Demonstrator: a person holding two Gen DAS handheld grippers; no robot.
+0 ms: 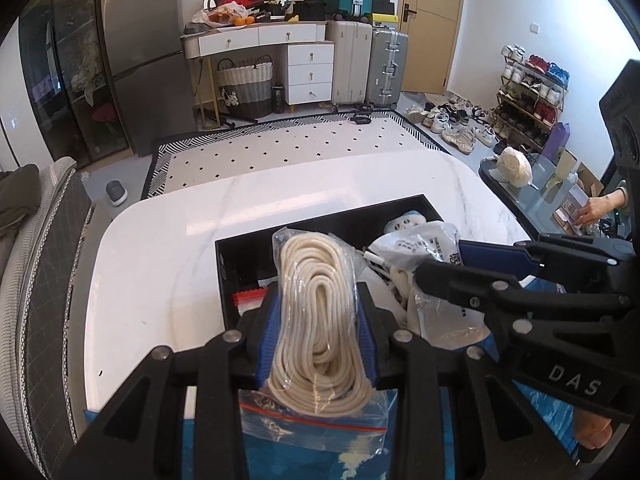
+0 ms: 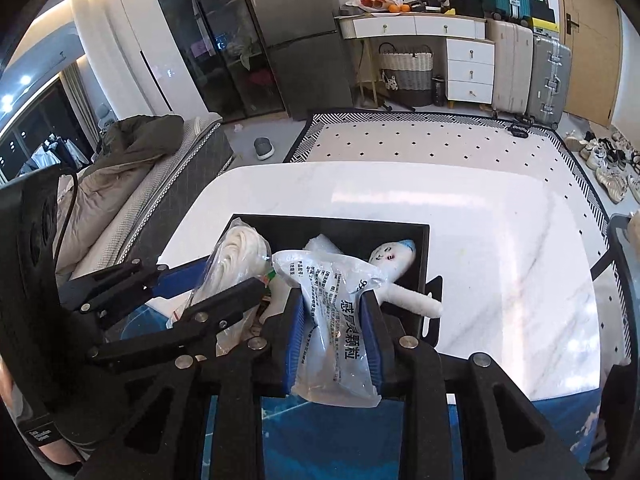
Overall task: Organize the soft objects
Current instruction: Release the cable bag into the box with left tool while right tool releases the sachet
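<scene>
Rope coiled inside a clear zip bag (image 1: 316, 316) sits pinched between the blue pads of the left gripper (image 1: 318, 320), whose jaws are closed on the bundle about halfway along its length. The bag's red-striped zip end hangs toward the camera, and the far end pokes up over the black tray (image 1: 244, 252) resting on the white marble-look table (image 1: 160, 264).

Just to the right, the right gripper (image 2: 338, 332) has its 2 jaws clamped on a flat, crinkled plastic packet printed with Chinese text (image 2: 332, 320); the pads squeeze it at its waist, so the packet pinches in between them. It too is held above the near edge of the tray. The 2 grippers stand side by side, close but not touching, both tilted downward toward the tray.

Inside the tray, a small white rag doll with a blue cap and a drawn face (image 2: 390, 258) lies against the right wall, 1 arm sticking out over the rim. Another clear bag (image 2: 322, 246) sits behind the packet, and a red zip strip (image 1: 250, 296) shows at the tray's left side.

Off to the far right, a ball of cream yarn (image 1: 514, 166) rests on a glass side table (image 1: 520, 204), and a person's hand (image 1: 596, 210) lies near some boxes there.
</scene>
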